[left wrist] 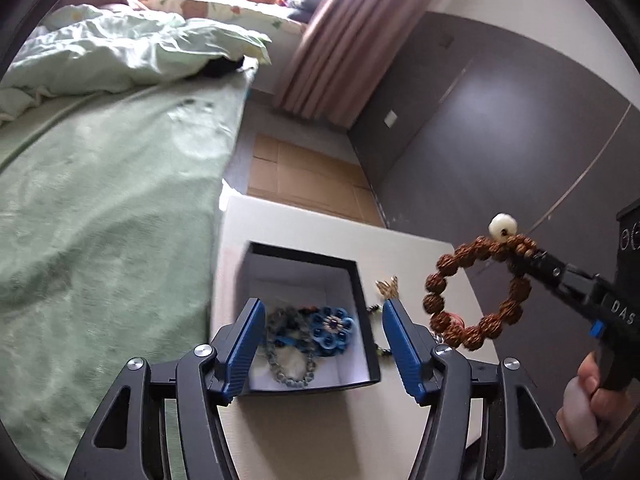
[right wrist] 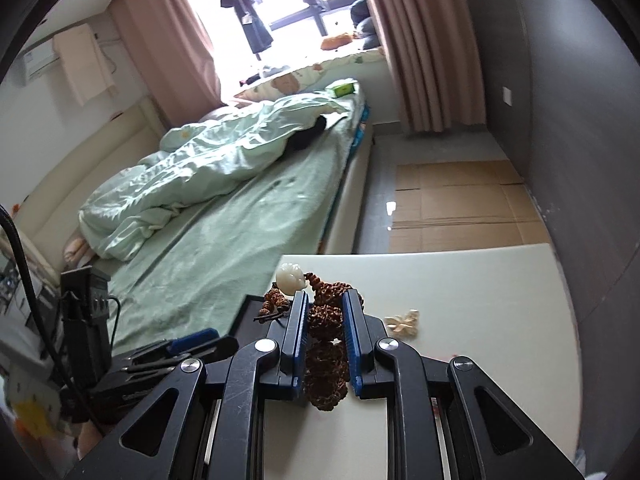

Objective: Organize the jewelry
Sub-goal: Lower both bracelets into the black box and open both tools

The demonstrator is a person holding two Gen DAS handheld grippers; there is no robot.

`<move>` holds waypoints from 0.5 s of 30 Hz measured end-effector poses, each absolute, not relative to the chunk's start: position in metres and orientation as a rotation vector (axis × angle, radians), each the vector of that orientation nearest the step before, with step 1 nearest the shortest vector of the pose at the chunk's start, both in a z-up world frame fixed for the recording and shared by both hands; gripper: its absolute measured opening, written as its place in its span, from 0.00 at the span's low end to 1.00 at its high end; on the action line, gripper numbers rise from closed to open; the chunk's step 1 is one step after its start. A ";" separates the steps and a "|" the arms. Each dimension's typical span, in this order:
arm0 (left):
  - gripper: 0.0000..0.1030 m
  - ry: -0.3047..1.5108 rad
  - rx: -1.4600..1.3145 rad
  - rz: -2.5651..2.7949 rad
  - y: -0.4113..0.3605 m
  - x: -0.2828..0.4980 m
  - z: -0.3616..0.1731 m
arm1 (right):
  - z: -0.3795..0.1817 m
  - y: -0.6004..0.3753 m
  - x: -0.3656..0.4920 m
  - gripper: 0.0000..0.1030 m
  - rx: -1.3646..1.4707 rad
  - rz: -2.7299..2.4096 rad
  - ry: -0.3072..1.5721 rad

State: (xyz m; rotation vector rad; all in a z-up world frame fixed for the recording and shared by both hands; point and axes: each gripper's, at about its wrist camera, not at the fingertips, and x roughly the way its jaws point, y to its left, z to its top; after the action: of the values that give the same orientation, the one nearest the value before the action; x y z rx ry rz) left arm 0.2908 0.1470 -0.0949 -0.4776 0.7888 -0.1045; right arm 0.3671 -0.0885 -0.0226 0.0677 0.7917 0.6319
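Observation:
A dark open box (left wrist: 360,280) stands on the white table (left wrist: 320,432). It holds a blue flower piece (left wrist: 332,330) and a grey bead bracelet (left wrist: 290,376). My left gripper (left wrist: 324,312) is open and empty, its jaws on either side of the box. My right gripper (left wrist: 534,258) is shut on a brown bead bracelet (left wrist: 440,268) with a white bead (left wrist: 503,226), held in the air to the right of the box. In the right wrist view the right gripper (right wrist: 325,300) clamps the bracelet (right wrist: 326,322) between its pads, above the table.
A small gold piece (left wrist: 387,286) lies on the table right of the box, and shows in the right wrist view (right wrist: 402,322). A bed with green bedding (left wrist: 100,200) runs along the table's left. Flat cardboard (right wrist: 460,204) lies on the floor beyond. A dark wall (left wrist: 500,152) stands at right.

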 end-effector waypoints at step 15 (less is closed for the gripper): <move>0.72 0.777 -0.468 -0.020 0.187 0.261 -0.084 | -0.050 -0.005 0.362 0.22 0.067 0.761 0.881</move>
State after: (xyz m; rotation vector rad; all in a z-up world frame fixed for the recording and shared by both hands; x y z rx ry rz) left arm 0.2615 0.1868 -0.0839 -0.4679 0.7774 -0.0200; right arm 0.3620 -0.0052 -0.0502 0.0671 0.8806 0.7612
